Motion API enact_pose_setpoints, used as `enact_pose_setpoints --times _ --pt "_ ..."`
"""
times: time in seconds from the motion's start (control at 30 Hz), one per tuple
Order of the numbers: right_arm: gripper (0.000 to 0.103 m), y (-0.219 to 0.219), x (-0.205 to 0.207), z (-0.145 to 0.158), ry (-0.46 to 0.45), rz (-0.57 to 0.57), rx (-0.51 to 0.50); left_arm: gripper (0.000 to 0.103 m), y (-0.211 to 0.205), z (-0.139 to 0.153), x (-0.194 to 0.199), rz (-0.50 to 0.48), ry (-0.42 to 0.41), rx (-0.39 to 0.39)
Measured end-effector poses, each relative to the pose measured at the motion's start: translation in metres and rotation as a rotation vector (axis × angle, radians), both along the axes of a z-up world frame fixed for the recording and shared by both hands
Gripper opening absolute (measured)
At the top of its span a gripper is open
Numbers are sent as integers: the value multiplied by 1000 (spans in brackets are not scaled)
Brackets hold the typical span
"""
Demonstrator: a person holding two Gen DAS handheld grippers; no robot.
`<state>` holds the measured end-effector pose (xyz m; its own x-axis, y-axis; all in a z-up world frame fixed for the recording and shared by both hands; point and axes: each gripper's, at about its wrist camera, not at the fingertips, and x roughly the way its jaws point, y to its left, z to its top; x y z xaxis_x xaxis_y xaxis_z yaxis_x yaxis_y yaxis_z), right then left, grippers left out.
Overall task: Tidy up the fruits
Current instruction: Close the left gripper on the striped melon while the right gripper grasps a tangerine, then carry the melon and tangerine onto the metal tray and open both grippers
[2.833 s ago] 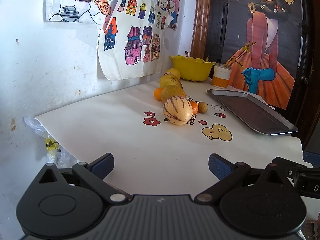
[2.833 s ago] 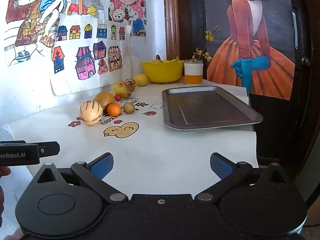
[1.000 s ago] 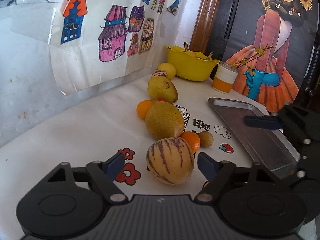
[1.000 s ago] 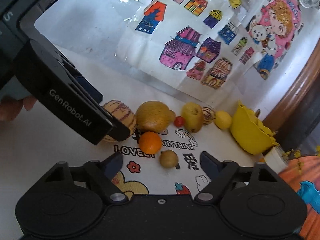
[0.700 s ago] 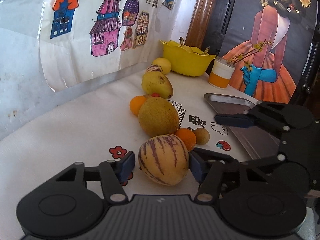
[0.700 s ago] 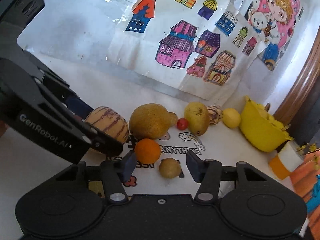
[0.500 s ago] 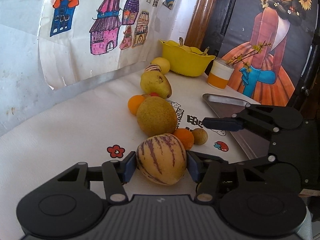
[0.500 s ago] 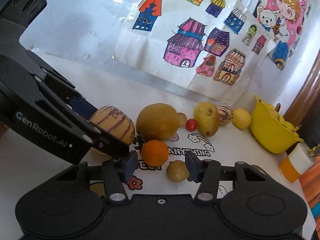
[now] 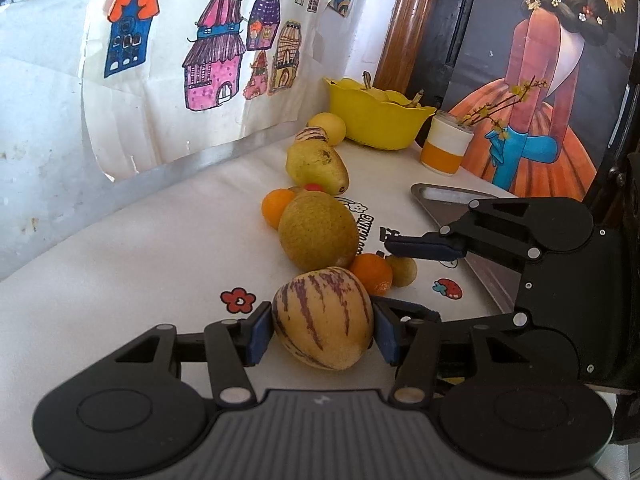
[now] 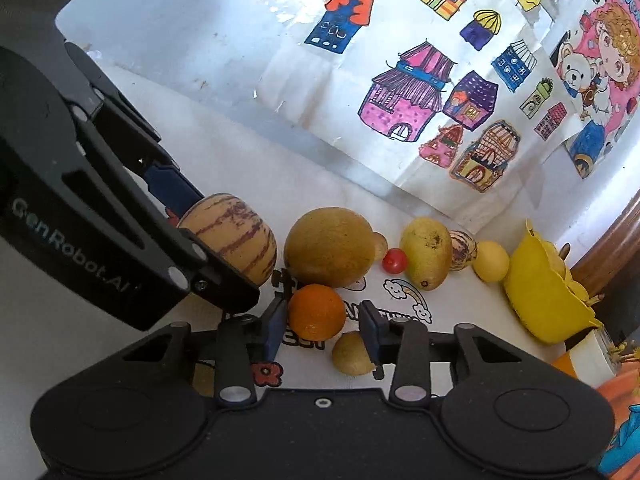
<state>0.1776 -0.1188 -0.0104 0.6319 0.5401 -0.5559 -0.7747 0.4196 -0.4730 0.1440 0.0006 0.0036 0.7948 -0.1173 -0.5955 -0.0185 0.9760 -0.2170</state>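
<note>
the left gripper (image 9: 322, 328) has both blue pads pressed against the striped melon (image 9: 323, 317), which sits on the white cloth (image 9: 140, 264) at the near end of the fruit row; it looks clamped but not lifted. the right gripper (image 10: 322, 326) is narrowed around the orange (image 10: 317, 312), with its left pad touching and the right pad seemingly a hair off, so i'd call it closing rather than holding.

from the orange, the big round melon (image 10: 329, 247) sits touching at 12 o'clock, and the small brown fruit (image 10: 353, 353) lies at about 5 o'clock, right against the right pad.

the risk i see: that pad could catch the small brown fruit and roll it toward the metal tray (image 9: 448, 204). the two grippers also nearly touch, so lifting together could knock them. the striped melon is smooth and rounded and might slip out.
</note>
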Motion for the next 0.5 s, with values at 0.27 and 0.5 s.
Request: enact_pose_setpoints --times 0.27,0.5 --pt "33 3 -1 1 15 -28 8 57 -1 1 -8 34 3 -3" --pt "33 -24 -30 10 -45 -126 145 57 -1 1 -14 33 -17 -30"
